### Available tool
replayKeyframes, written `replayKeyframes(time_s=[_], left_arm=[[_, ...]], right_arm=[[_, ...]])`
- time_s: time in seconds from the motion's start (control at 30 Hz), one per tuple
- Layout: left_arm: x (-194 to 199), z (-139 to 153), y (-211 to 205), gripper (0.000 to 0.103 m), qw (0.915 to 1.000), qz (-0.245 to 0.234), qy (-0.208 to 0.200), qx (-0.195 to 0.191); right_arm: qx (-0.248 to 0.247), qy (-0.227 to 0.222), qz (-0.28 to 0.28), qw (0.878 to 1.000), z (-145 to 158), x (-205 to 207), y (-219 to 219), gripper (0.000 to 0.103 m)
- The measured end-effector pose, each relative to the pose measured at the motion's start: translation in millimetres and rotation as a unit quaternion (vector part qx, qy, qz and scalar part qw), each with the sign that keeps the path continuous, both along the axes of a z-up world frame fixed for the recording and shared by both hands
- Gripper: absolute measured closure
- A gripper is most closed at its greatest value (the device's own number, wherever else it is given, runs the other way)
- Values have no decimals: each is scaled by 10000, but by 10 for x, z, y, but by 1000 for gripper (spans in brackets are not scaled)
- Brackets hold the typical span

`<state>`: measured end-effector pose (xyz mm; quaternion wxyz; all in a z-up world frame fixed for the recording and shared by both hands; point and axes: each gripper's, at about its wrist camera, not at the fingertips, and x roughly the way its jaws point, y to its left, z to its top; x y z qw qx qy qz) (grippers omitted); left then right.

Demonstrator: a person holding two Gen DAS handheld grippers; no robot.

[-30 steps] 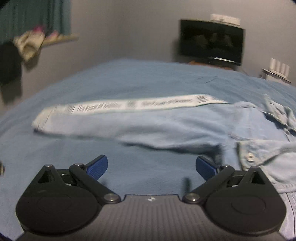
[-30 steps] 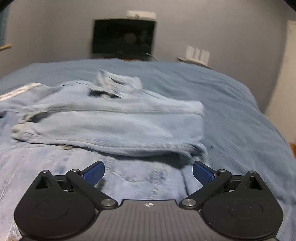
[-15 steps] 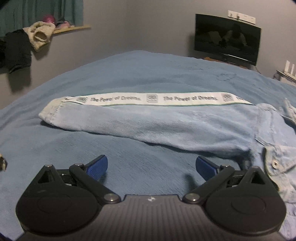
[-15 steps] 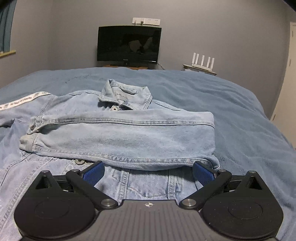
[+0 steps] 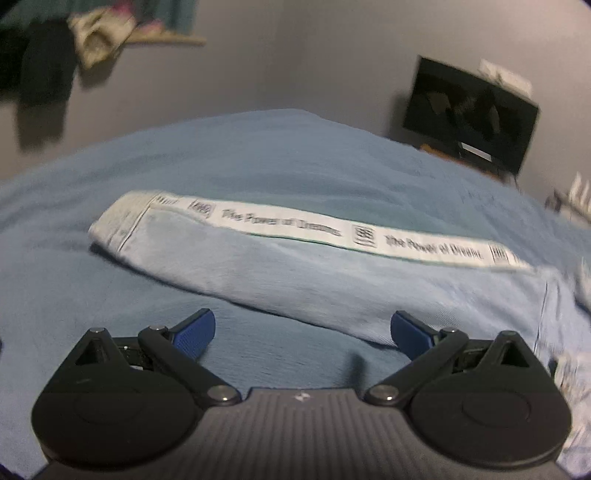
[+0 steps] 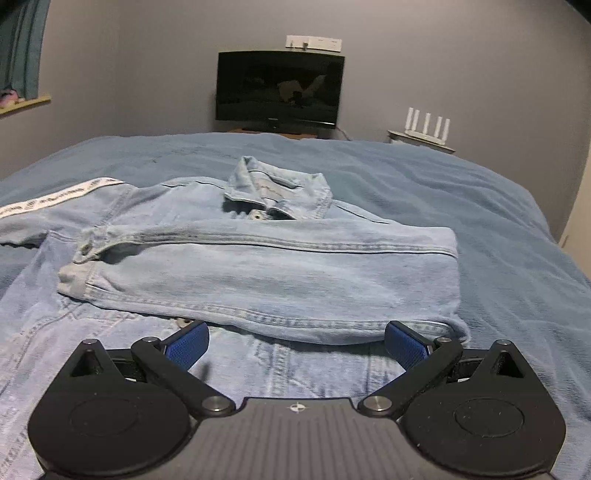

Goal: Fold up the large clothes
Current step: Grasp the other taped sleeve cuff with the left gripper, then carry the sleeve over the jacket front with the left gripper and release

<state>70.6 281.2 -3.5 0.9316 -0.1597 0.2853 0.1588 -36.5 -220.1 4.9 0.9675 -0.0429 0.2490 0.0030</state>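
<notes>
A light blue denim jacket (image 6: 258, 266) lies face up on the bed. Its right sleeve (image 6: 280, 277) is folded across the chest, below the collar (image 6: 277, 186). Its left sleeve (image 5: 280, 273), with a white printed band (image 5: 332, 230) along it, stretches out flat to the left; the cuff (image 5: 118, 221) is at the far left. My left gripper (image 5: 301, 330) is open and empty, just in front of that sleeve. My right gripper (image 6: 297, 341) is open and empty over the jacket's lower front, just before the folded sleeve.
The blue bedspread (image 6: 480, 221) covers the whole bed. A dark TV (image 6: 279, 90) stands against the far wall, with a white router (image 6: 426, 123) on a shelf to its right. Clothes (image 5: 92, 33) hang at a windowsill on the left wall.
The left gripper has moved closer to the outstretched sleeve and swung left, so the cuff sits nearer the middle. The right gripper has tilted a little and hardly moved. Both stayed open.
</notes>
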Motion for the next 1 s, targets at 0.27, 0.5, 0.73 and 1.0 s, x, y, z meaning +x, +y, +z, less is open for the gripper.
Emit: replayKeyframes(time_s=[0.27, 0.5, 0.73, 1.0], left_arm=[[-8, -231, 651, 10, 9896, 486, -216, -1339], [138, -330, 915, 10, 9836, 857, -579, -1475], [198, -381, 1152, 80, 9735, 1188, -798, -1786], [194, 104, 571, 103, 9916, 557, -1111, -346]], right_arm=[[141, -41, 15, 9999, 8, 28, 25, 1], [87, -70, 43, 9999, -12, 64, 76, 1], [3, -111, 124, 9999, -41, 109, 137, 1], [18, -260, -54, 9996, -25, 138, 99, 1]])
